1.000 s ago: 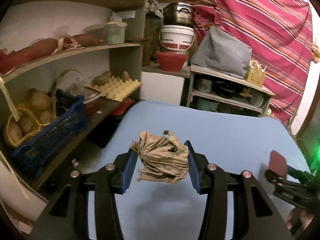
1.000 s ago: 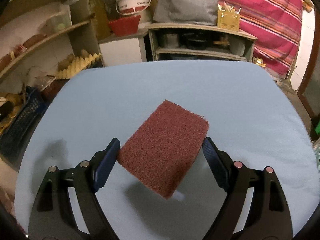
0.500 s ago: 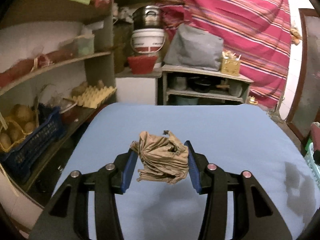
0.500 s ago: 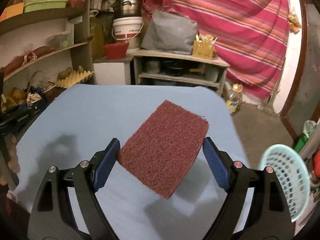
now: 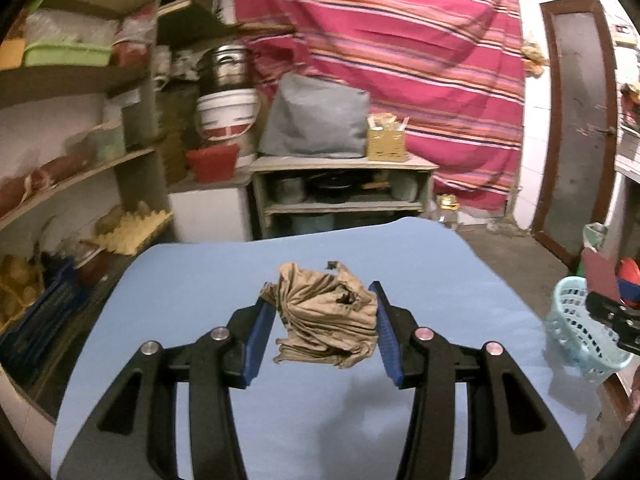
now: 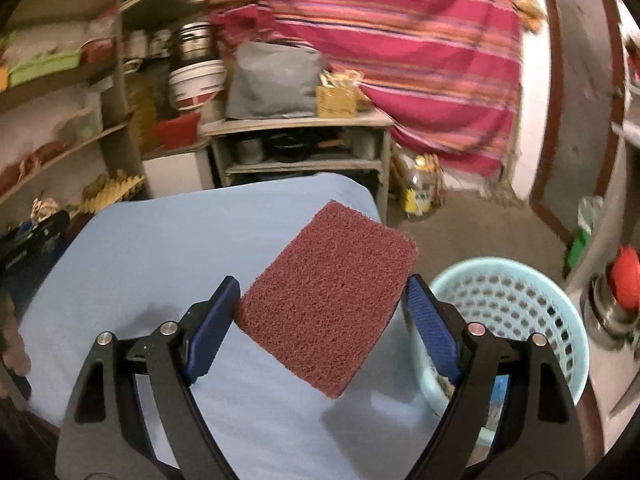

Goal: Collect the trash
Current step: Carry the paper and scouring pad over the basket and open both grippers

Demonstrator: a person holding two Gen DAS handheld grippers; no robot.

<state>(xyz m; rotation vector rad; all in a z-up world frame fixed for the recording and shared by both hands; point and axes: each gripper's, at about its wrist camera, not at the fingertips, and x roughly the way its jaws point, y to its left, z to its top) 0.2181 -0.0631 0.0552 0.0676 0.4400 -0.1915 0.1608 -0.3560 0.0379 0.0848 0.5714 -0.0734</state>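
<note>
Maroon scouring pad (image 6: pixel 328 298) is clamped betw. the blue fingers (image 6: pixel 210 330) of the right hand-held gripper (image 6: pixel 320 320), tilted w/ one corner down, held in the air above the right edge of the blue worktop (image 6: pixel 160 248). Light-blue perforated basket (image 6: pixel 508 308) sits on the floor just right of the worktop, its rim partly behind the gripper's right finger; pad is left of the basket opening, not over it.

Left hand-held gripper (image 5: pixel 322 332) is closed on a crumpled tan paper wad (image 5: pixel 326 316), lifted off the worktop (image 5: pixel 200 272), roughly over its middle. In the left wrist view the basket (image 5: pixel 576 336) is off the worktop's right edge, w/ the right gripper (image 5: pixel 612 312) and pad (image 5: pixel 600 274) above it. Beyond the worktop's far edge: shelf unit (image 5: pixel 340 188) w/ a grey cushion (image 5: pixel 316 120), striped red cloth (image 5: pixel 400 60) behind.
</note>
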